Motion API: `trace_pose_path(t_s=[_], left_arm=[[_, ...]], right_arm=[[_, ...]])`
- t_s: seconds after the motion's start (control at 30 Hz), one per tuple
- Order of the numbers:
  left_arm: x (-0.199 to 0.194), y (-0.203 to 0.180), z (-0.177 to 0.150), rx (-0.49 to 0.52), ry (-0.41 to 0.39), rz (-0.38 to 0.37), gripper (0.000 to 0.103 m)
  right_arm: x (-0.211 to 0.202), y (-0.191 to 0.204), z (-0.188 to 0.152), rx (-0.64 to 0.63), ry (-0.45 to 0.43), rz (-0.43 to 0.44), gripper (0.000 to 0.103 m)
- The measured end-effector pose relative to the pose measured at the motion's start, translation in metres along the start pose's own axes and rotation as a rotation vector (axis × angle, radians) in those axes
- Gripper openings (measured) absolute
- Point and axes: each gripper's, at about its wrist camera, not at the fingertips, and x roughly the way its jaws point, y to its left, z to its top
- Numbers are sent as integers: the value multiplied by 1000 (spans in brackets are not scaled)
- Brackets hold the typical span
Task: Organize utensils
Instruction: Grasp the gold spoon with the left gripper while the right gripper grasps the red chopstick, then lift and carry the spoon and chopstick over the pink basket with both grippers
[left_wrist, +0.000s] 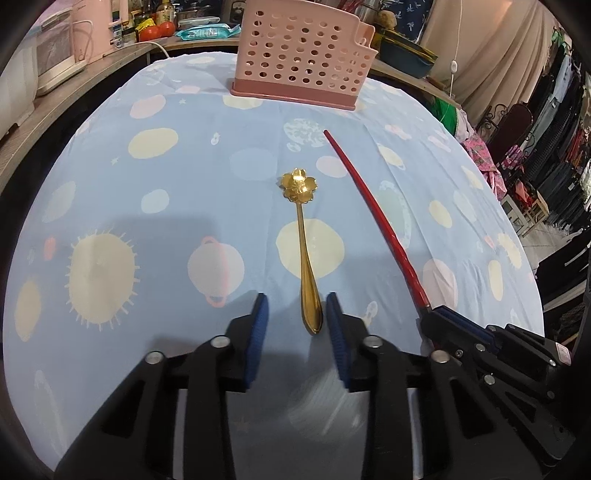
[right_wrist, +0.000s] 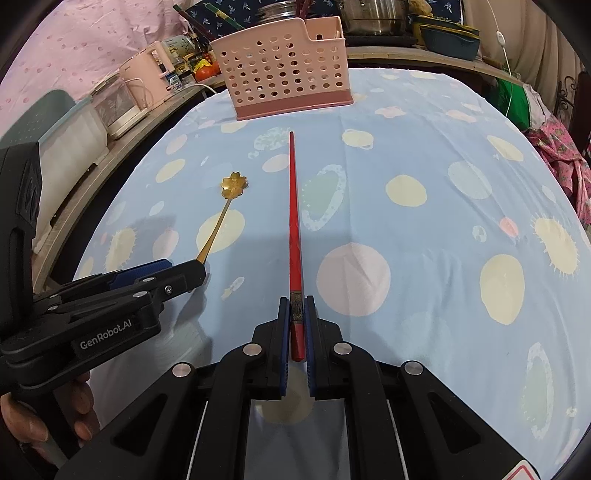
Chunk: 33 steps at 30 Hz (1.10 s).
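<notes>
Open tablecloth up to pink basket, seemingly unobstructed.

Even indoor light falls from above, bright enough to keep colours clear on the pale blue, planet-printed cloth covering the surface. Soft grey shadows of the rigs lie on the cloth just ahead of each tool. The gold flower-bowled metal spoon carries small glints. Both fisheye views bend strongly: the surface bulges like a dome, and black vignetting closes the corners. The cloth nearest the lenses is smeared and out of focus.
</notes>
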Motion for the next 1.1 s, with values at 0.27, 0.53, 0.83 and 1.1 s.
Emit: trace_pose_path(t_s=[0.27,0.53,0.83,1.1], left_arm=[[-1,4,0,-12,5,-24,10],[-26,4,7,-20,-50,-28,10],[-64,7,29,-35,-149,-21,9],[-80,13,53,-26,-209,4,1]], right_arm=[[0,0,-1,1,2,3,8],[-13,-1,1,7,-25,9,8],[-42,-9,19,63,-81,60,8],[-67,-14,41,103,-136,117,8]])
